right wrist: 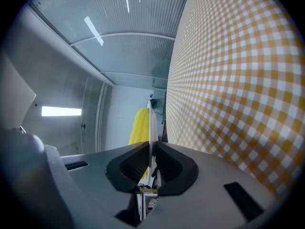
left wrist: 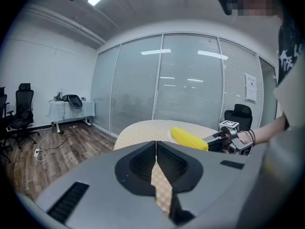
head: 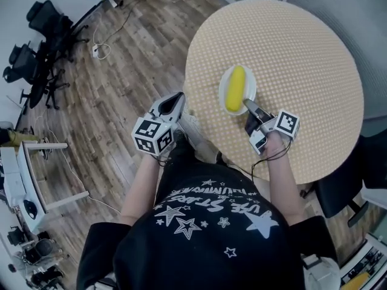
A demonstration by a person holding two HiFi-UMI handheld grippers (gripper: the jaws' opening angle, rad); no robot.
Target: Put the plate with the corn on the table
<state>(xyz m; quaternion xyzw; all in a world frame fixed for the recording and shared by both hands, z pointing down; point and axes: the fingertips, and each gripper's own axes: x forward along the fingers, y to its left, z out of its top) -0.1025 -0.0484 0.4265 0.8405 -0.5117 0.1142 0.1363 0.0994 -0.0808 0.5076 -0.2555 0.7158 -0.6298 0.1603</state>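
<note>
A white plate carrying a yellow corn cob is over the near part of the round, yellow-checked table. My right gripper is shut on the plate's near rim. In the right gripper view the plate shows edge-on between the jaws of the right gripper, with the corn on one side and the table close on the other. I cannot tell whether the plate touches the cloth. My left gripper hangs shut and empty beside the table's left edge; the left gripper faces the corn.
Wooden floor with cables lies left of the table. Black office chairs stand at the far left, a white desk at the near left. Another black chair is tucked at the table's right side.
</note>
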